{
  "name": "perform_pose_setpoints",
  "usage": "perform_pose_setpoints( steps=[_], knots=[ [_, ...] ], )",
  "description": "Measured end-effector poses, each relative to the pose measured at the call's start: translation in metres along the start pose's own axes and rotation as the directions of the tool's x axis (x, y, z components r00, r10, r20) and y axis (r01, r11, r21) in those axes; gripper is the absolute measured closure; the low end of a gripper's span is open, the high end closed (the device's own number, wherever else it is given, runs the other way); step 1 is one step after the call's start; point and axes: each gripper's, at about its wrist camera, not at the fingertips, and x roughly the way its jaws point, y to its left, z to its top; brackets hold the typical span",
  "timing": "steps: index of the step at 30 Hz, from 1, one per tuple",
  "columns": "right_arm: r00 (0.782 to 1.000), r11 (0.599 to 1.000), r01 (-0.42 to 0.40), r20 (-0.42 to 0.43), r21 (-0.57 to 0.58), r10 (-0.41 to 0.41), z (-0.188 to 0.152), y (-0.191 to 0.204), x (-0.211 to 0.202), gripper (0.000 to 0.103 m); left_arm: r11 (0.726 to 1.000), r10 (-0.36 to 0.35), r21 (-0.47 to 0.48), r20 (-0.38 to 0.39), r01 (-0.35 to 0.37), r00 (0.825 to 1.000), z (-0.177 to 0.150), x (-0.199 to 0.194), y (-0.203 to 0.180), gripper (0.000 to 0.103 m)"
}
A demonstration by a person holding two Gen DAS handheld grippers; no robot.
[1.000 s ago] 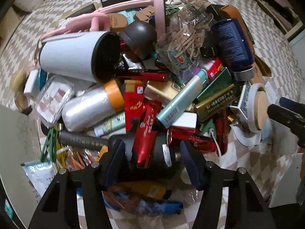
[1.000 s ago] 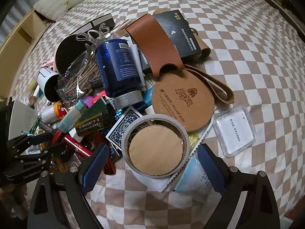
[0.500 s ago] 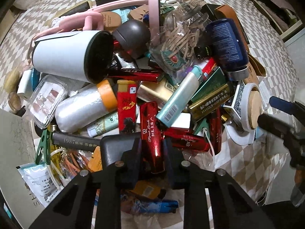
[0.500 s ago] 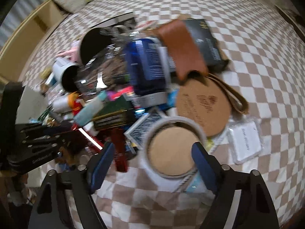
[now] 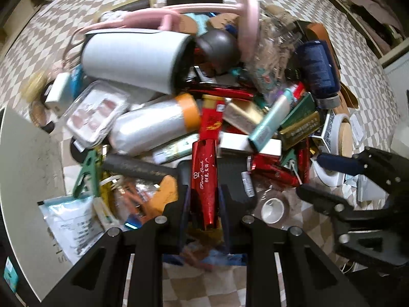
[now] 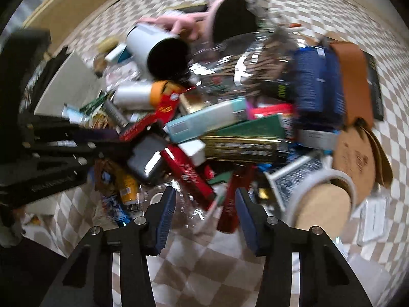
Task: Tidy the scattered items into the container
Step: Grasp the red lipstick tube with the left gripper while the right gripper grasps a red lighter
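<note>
A: While the pile (image 5: 230, 97) is being looked at from the left wrist, what is being held by the left hand-held gripper (image 5: 203, 199)?
B: A red tube (image 5: 204, 179) is being clamped between its fingers, at the near edge of the pile on the checkered cloth (image 5: 352, 58).
A: And how is the right hand-held gripper (image 6: 205, 209) being kept?
B: Its jaws are being closed, yet they are still apart. Clear wrapping and the ends of red tubes are being framed between them, but nothing is being pressed by the pads.
A: Where is the container being seen?
B: A grey tray (image 5: 23, 179) is being shown at the left edge, just beside the pile. A white cup (image 5: 133, 61) is being seen lying on its side in the pile, and a tape roll (image 6: 319, 199) is lying at the right.
</note>
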Motion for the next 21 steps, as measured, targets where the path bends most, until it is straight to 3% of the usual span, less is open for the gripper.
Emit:
perform_pose_setpoints(
  steps=[7,13,15,21],
  knots=[
    [0.999,1.000,0.009,-0.049,-0.030,-0.011,0.010,0.018,0.022,0.054,0.999,-0.023,-0.034,0.002,0.023,1.000,-0.002,-0.006,0.016,0.081],
    [0.995,0.999,0.041,-0.093,0.016,-0.039,0.019,0.015,0.039,0.054,0.998,-0.046,-0.042,0.007,0.046,0.999,-0.005,-0.015,0.021,0.081],
    [0.994,0.999,0.049,-0.096,0.023,-0.047,0.022,0.014,0.041,0.062,0.998,-0.051,-0.041,0.009,0.051,0.999,-0.004,-0.016,0.020,0.081],
    [0.993,0.997,0.070,-0.093,-0.018,-0.071,0.025,0.019,0.042,0.070,0.997,-0.064,-0.038,0.014,0.065,0.998,-0.007,-0.018,0.020,0.081]
  ],
)
